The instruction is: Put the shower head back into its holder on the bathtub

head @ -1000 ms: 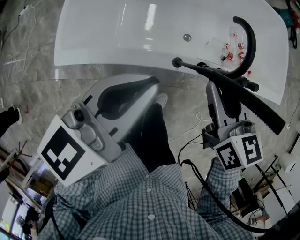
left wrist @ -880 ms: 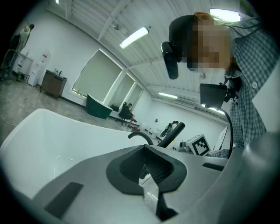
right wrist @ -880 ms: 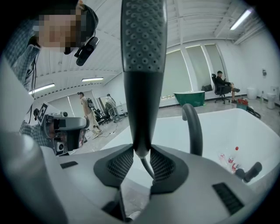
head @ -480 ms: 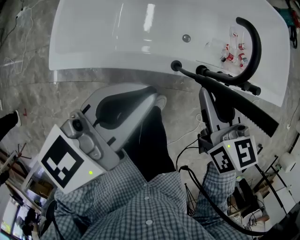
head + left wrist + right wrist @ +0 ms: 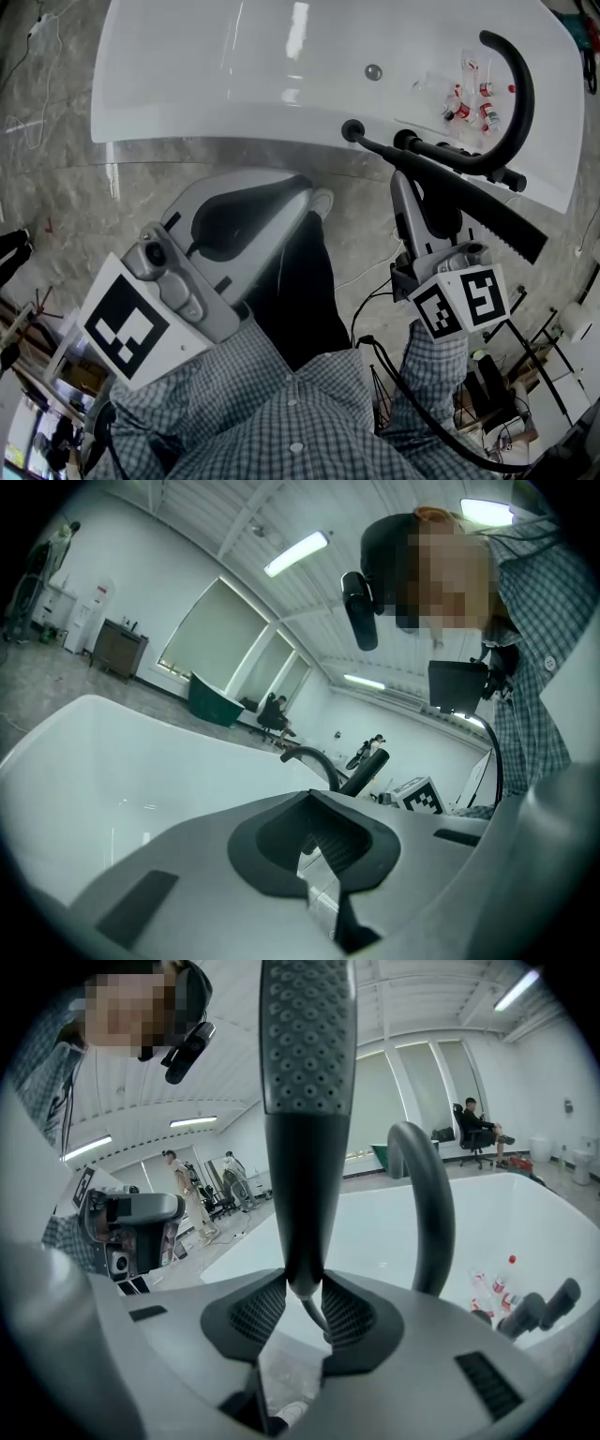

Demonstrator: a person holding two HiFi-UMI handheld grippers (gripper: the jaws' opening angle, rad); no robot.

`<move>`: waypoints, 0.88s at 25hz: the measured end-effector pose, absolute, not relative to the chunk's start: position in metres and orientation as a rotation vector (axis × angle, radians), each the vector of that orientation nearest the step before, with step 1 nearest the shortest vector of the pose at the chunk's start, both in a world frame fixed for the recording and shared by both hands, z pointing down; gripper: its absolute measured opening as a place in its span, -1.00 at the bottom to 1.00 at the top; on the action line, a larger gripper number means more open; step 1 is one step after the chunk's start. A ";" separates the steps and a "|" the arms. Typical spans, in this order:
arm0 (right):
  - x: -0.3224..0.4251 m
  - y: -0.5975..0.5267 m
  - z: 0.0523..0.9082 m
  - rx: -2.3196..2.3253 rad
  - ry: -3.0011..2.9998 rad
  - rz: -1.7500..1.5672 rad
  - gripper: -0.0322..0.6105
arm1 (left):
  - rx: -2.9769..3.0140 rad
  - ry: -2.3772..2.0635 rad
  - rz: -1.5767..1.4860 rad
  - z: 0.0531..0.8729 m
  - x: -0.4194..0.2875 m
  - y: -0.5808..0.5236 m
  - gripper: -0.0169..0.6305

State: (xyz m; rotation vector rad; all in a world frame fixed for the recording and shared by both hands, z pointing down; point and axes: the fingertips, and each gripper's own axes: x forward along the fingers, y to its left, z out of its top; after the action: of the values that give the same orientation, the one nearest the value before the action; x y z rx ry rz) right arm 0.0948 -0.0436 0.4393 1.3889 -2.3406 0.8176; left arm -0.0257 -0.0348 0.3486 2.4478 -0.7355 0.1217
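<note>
The black shower head (image 5: 487, 217) lies slantwise over the white bathtub's (image 5: 234, 75) near rim. My right gripper (image 5: 419, 178) is shut on its narrow handle. In the right gripper view the shower head (image 5: 307, 1044) rises from between the jaws (image 5: 305, 1293), with its dotted spray face towards the camera. A thin dark hose runs from the handle's end to a round black fitting (image 5: 352, 129) on the rim. I cannot tell whether that fitting is the holder. My left gripper (image 5: 305, 187) hangs over the floor in front of the tub, shut and holding nothing (image 5: 323, 841).
A black curved spout (image 5: 517, 94) (image 5: 431, 1204) arches over the tub's right end, with black knobs (image 5: 405, 141) beside it. Several small bottles (image 5: 469, 103) lie inside the tub near a round drain cap (image 5: 373, 72). Cables (image 5: 375, 272) trail on the marble floor.
My right gripper has carried the shower head slightly left, closer to the black fitting on the rim. The left gripper has barely moved.
</note>
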 end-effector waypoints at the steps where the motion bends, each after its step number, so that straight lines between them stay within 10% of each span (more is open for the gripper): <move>1: 0.094 -0.044 0.443 1.389 -2.339 0.821 -0.53 | 2.448 -0.734 0.122 0.350 -0.025 -0.035 -0.92; 22: 0.101 -0.052 0.504 1.429 -2.273 0.879 -0.53 | 2.423 -0.721 0.159 0.384 -0.025 -0.038 -0.92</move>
State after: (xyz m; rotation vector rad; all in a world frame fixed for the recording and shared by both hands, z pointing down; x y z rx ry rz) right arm 0.1010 -0.0523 0.5038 1.4292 -2.2731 0.8791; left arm -0.0253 -0.0382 0.3837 2.4229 -0.7208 0.1587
